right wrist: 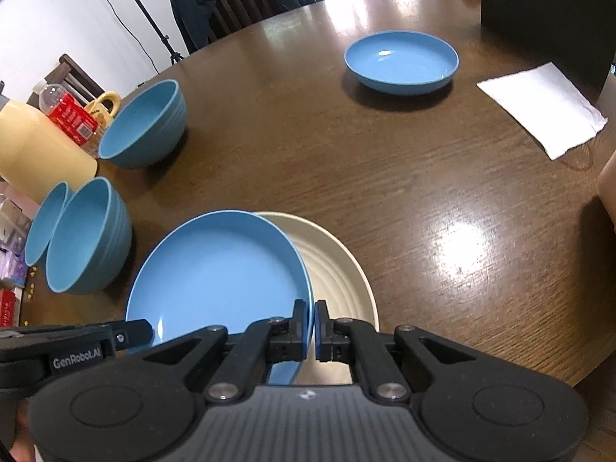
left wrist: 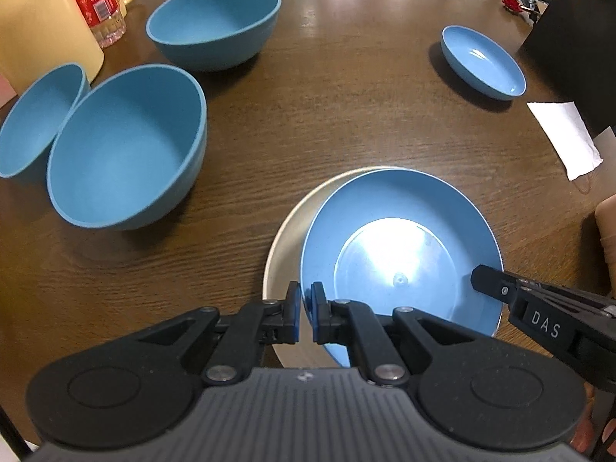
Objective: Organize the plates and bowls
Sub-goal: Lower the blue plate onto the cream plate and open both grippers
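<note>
Dark wood counter is filling both frames. My left tool and right tool are each pinching opposite rims of the blue plate at lower centre, sitting partly over a cream plate. Three blue bowls are standing at the left.

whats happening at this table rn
A person is holding one blue plate with both tools: the left hand-held gripper and the right hand-held gripper are each clamped on its rim, on opposite sides. The plate sits over a cream plate on the wooden table. Three blue bowls and another blue plate stand apart, not yet gathered.
</note>
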Demonstrator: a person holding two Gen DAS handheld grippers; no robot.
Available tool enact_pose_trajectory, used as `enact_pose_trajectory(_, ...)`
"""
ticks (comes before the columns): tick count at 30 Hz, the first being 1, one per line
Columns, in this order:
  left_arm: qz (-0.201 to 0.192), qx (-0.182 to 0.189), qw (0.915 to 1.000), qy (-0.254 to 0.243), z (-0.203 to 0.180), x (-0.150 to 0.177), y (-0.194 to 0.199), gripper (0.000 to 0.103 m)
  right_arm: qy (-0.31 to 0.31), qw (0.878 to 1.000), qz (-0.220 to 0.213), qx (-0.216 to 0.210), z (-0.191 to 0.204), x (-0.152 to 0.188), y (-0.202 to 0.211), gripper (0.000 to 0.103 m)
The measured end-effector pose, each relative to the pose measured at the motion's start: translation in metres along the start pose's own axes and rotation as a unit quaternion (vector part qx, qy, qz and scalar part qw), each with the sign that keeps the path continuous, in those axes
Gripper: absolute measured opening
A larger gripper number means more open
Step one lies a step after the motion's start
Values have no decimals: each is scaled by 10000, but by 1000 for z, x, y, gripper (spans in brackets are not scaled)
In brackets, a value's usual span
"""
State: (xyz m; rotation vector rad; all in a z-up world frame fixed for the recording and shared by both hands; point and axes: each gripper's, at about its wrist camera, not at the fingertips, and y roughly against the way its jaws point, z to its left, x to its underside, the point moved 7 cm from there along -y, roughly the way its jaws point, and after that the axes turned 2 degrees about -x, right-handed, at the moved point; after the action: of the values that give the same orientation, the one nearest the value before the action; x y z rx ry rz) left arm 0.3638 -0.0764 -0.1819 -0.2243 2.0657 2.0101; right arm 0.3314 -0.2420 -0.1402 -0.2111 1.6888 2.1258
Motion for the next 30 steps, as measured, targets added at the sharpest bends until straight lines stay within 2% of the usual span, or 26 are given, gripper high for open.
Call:
enact_pose_trajectory(16, 194, -30, 9998, -48, -4, 3, -24, 6, -63, 9998, 162, 35, -12, 9, -19, 4)
enact_pose_trajectory(30, 228, -28, 9997, -66, -4, 3, -26, 6, -66, 9998, 178, 16, -13, 9, -28, 4)
